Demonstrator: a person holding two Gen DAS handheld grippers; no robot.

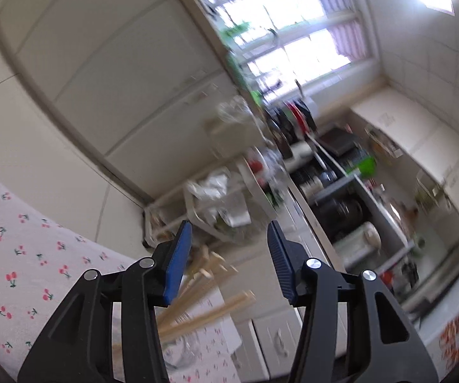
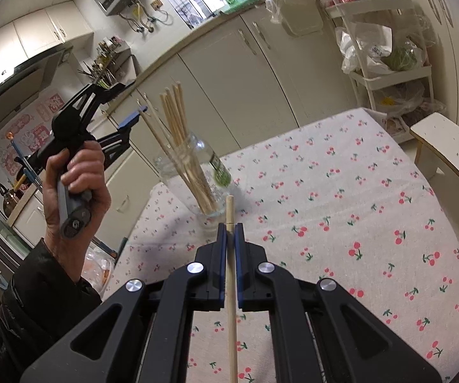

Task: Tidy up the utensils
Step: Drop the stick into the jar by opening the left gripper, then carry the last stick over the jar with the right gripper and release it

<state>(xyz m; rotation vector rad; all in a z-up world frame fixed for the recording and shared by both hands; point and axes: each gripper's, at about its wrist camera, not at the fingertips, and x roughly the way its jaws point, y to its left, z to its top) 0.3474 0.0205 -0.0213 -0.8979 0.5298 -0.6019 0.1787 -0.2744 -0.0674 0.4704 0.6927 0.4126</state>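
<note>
The glass jar (image 2: pixel 197 172) wears a green label (image 2: pixel 221 172) (its writing too blurred to read) and holds wooden chopsticks (image 2: pixel 178 127) on the cherry-print surface (image 2: pixel 357 207). The right gripper (image 2: pixel 230 233) pinches one chopstick (image 2: pixel 230 255) just before the jar. The left gripper (image 1: pixel 229 249), jaws spread, hangs above the chopsticks. A white trolley (image 2: pixel 389 73) stands behind.

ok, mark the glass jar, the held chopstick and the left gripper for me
glass jar (image 2: pixel 212 172), right wrist view, on its clear side wall.
held chopstick (image 2: pixel 229 210), right wrist view, shaft above the pads.
left gripper (image 1: pixel 228 239), left wrist view, between its fingertips.
</note>
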